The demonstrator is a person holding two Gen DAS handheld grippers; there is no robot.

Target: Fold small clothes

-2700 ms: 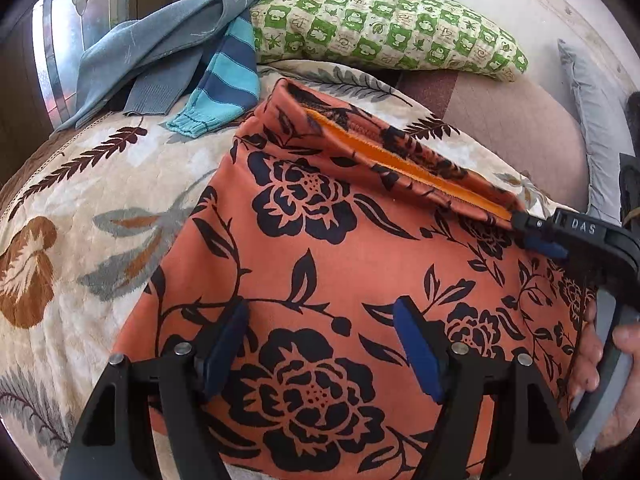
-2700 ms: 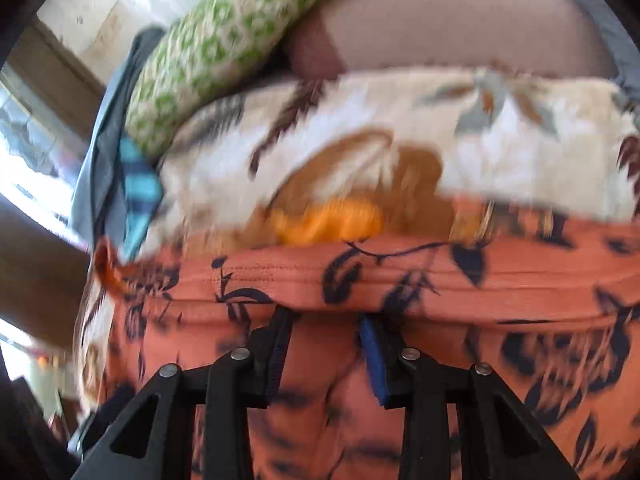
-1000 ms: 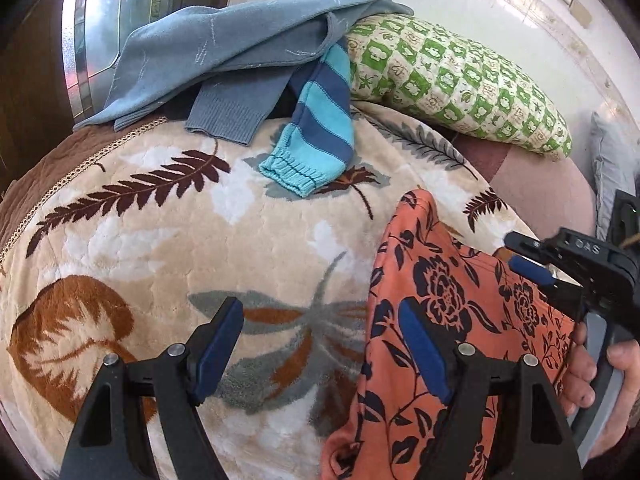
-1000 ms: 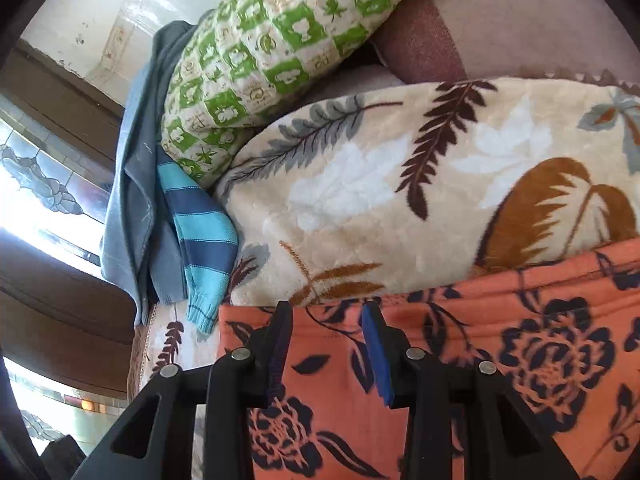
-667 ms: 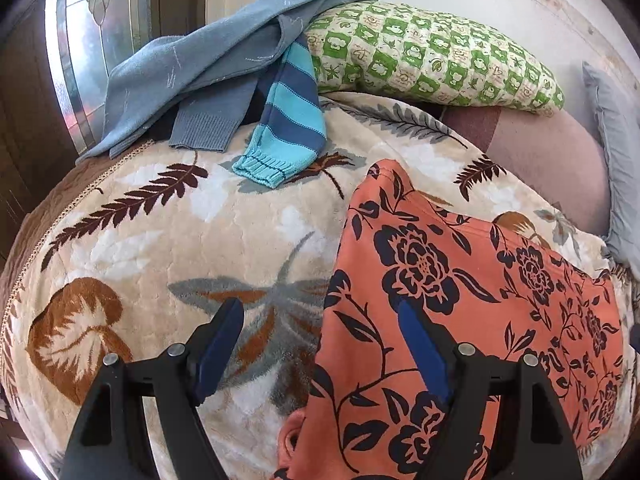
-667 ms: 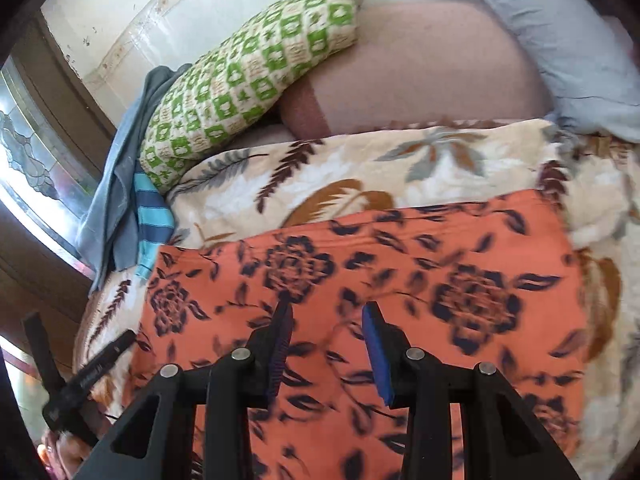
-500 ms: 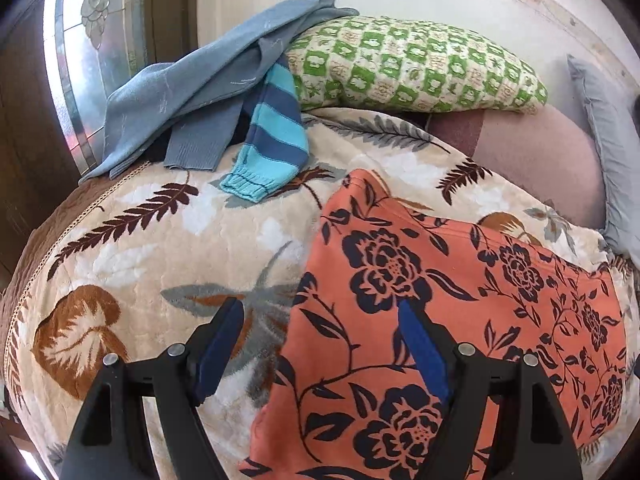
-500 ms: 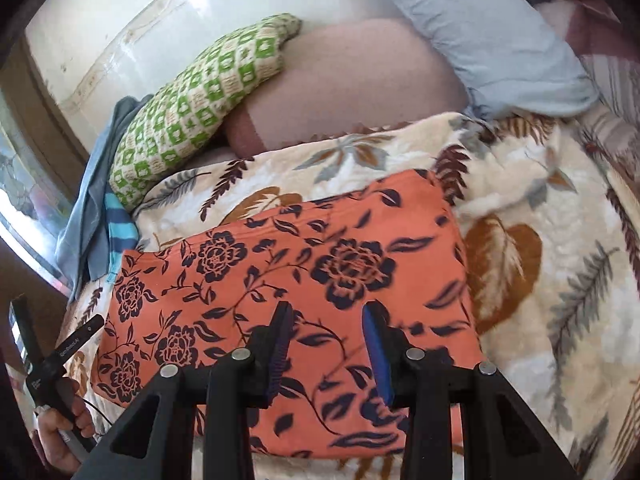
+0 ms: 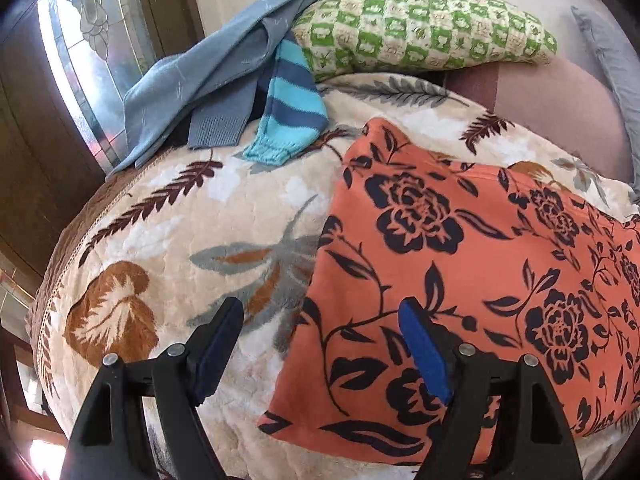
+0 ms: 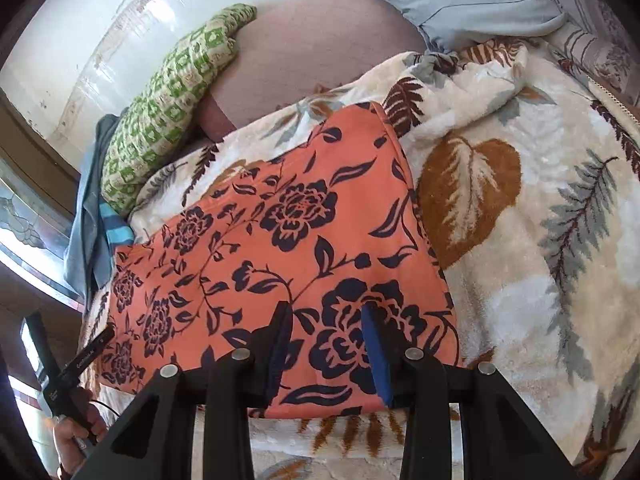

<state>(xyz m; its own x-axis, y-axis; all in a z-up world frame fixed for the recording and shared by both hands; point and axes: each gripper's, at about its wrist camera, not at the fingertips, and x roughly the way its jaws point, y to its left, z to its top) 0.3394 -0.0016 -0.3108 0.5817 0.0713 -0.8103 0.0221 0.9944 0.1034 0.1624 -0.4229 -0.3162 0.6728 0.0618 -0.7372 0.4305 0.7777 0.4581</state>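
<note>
Both tools hang above the bed holding nothing: the left gripper (image 9: 320,344) with jaws spread wide, the right gripper (image 10: 326,344) parted more narrowly. Between them the orange floral garment (image 10: 280,248) lies flat as a folded rectangle on the leaf-print blanket (image 9: 160,232), seemingly released so the fold settles. A blue sweater (image 9: 208,68) waits near the green pillow (image 9: 424,28), probably next.

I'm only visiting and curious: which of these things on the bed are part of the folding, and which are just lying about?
In use: orange floral garment, left gripper, right gripper.

Lying about: grey-blue sweater, striped sleeve, green checked pillow, leaf-print blanket.
</note>
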